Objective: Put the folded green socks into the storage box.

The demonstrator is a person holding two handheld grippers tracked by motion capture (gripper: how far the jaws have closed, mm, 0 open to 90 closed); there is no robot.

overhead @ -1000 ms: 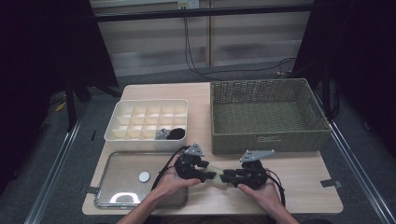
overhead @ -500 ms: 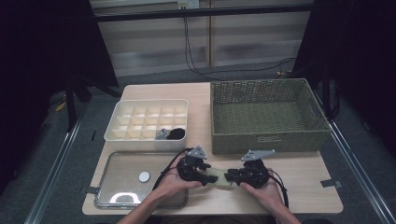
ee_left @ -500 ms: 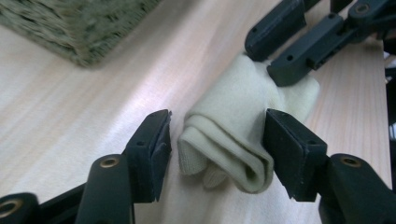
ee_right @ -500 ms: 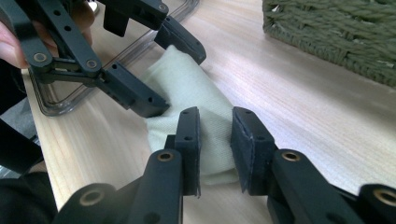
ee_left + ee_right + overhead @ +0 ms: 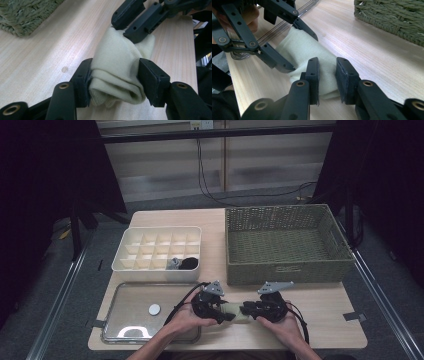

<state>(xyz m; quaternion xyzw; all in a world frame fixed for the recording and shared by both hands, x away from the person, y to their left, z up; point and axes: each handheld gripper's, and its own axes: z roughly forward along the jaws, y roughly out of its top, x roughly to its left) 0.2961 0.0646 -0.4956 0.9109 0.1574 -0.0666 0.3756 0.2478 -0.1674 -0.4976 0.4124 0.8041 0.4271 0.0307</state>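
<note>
Since the earlier frames, both grippers have drawn slightly nearer each other over a pale cream sock [image 5: 234, 312] lying on the wooden table [image 5: 320, 320] near its front edge. Folded into a soft bundle, the sock sits between them. On one end, the left gripper [image 5: 113, 75] has its jaws closed against both sides of the bundle. At the other end, the right gripper [image 5: 327, 72] pinches a narrower fold (jaws nearly together). Behind them stand a green woven basket [image 5: 287, 242] and a white compartment tray [image 5: 157, 252].
</note>
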